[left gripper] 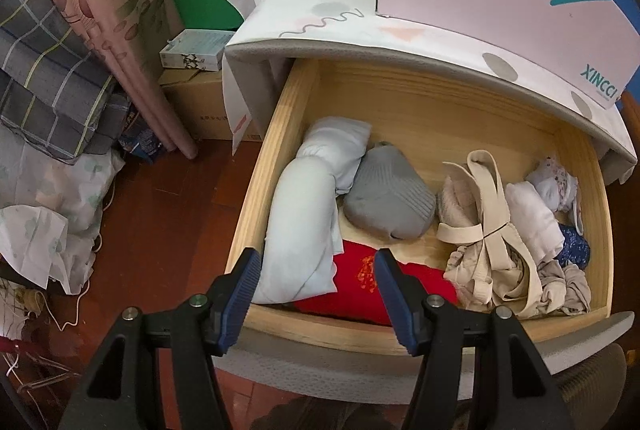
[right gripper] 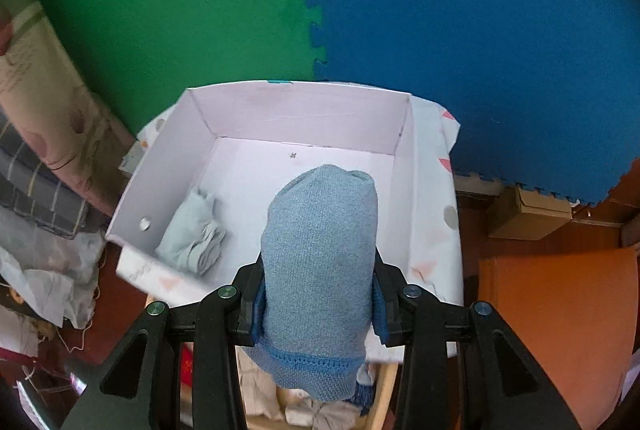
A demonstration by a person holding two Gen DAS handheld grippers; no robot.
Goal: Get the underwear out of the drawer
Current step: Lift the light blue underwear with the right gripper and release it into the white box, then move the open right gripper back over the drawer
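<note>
I have a rolled-up blue knit underwear [right gripper: 320, 270] squeezed tight in my right gripper [right gripper: 320, 304], with a pad pressing on each side of the roll. The roll sticks out past the fingers and hangs in the air over the pink box [right gripper: 256, 114]. The box has no lid on, and it sits on top of the cabinet, on a white cloth with dots and triangles [right gripper: 434, 230]. Down in the left corner of the box lies a crumpled pale green underwear [right gripper: 192, 238], next to a small round hole in the box wall. Below my right gripper I can see a bit of the drawer, with pale clothes in it. My left gripper [left gripper: 316, 294] holds nothing. Its two blue fingers stand apart over the front edge of the wooden drawer [left gripper: 264, 158], which is pulled out. Right under that gripper lies a red cloth [left gripper: 360, 290] with gold marks on it. Beside it on the left is a long pale blue roll [left gripper: 304, 210], and behind it is a grey knit bundle [left gripper: 388, 198]. On the right side of the drawer there is a heap of beige straps [left gripper: 492, 214], a white roll [left gripper: 532, 218], a small white piece with flowers [left gripper: 556, 182] and a dark blue spotted piece [left gripper: 576, 250]. Behind the cabinet, green [right gripper: 180, 10] and blue [right gripper: 480, 30] foam mats stand against the wall. Folded bedding is piled at the left.
</note>
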